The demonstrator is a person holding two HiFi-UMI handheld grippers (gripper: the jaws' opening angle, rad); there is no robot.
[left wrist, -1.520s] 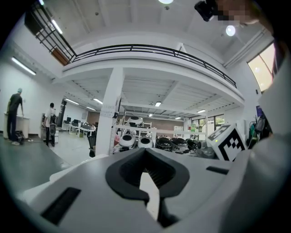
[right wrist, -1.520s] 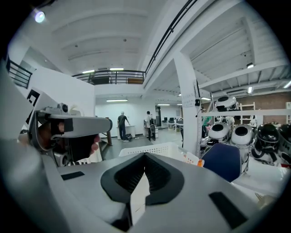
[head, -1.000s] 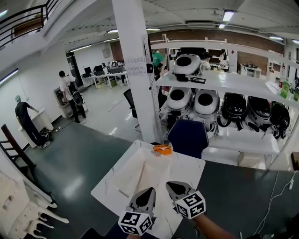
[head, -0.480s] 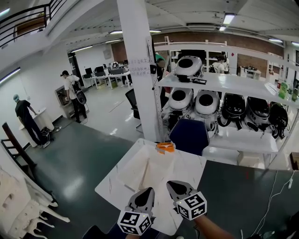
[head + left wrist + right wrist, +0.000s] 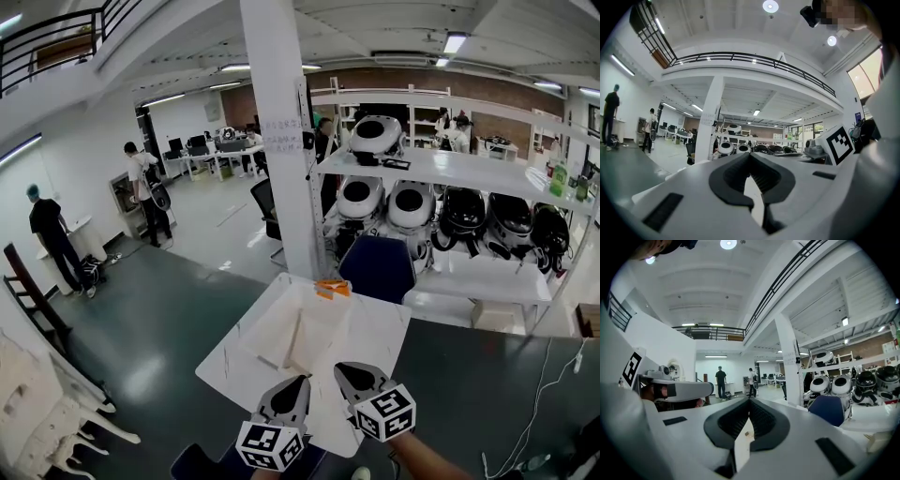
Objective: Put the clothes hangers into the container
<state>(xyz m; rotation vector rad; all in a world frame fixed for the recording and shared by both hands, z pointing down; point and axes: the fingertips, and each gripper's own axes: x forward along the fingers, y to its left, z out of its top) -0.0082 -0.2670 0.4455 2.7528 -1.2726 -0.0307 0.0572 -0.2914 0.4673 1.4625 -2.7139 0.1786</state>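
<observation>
Jaws of the left gripper (image 5: 750, 154) are seen closed tip to tip, with nothing between them; those of the right gripper (image 5: 749, 401) are likewise closed and empty; both grippers are held side by side over the near part of the table (image 5: 375, 328). An orange bundle (image 5: 331, 288) is seen at the table's far edge, well apart from both grippers; it is too small for hangers to be made out with certainty. A pale tray (image 5: 281, 330) is faintly outlined on the white top; its rim is hard to trace; the table's near corner is covered by the grippers. Open dark floor (image 5: 159, 328) lies to the left; a pillar (image 5: 281, 141) and a blue chair (image 5: 377, 270) stand just behind the far edge; shelves (image 5: 450, 169) close off the right.
</observation>
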